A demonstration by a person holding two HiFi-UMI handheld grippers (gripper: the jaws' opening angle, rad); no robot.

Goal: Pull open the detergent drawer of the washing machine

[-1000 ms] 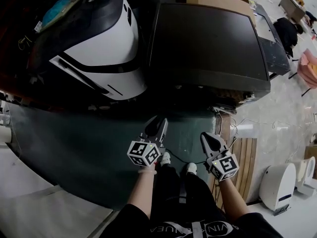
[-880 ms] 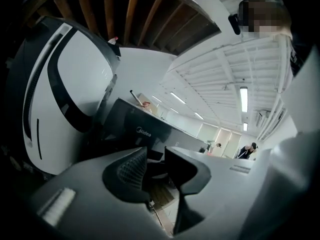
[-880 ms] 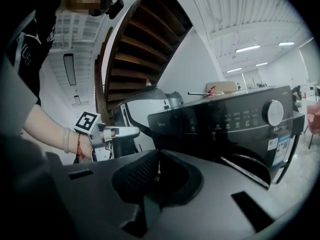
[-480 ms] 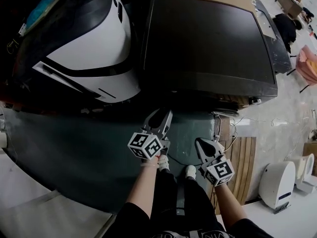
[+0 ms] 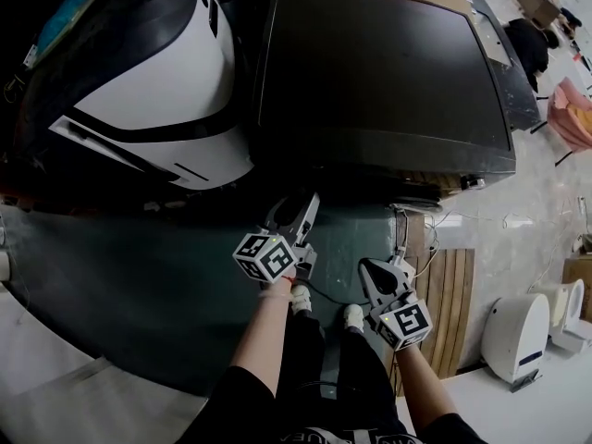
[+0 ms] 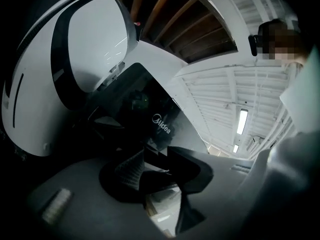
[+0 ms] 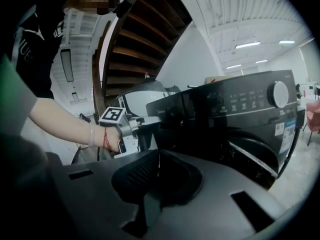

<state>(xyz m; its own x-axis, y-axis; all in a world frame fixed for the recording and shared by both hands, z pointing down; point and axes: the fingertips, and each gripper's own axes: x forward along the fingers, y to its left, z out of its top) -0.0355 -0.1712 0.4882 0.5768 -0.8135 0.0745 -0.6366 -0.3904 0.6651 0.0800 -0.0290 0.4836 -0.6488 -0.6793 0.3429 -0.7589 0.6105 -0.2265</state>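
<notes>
Since earlier frame L tongs [image 5: 298,209] closer to washing machine [image 5: 388,72]: approach step, opening w/ nothing between, R tongs [image 5: 368,271] closed tight, next: grip detergent drawer [image 6: 150,109].

Floor here is mostly a dark green mat [image 5: 139,276] spreading out toward 8 o'clock, then pale concrete [image 5: 546,202] over at 3 o'clock. A slatted wooden pallet [image 5: 460,303] lies right by the mat's edge at 4 o'clock, with a small rounded white unit [image 5: 518,336] near it. Something pink [image 5: 572,114] sits at 2 o'clock, can't tell what. Overhead it's a white ribbed ceiling [image 7: 250,19] with lit strip lights [image 7: 252,45], plus the underside of a wooden staircase [image 7: 145,39] at 12.
</notes>
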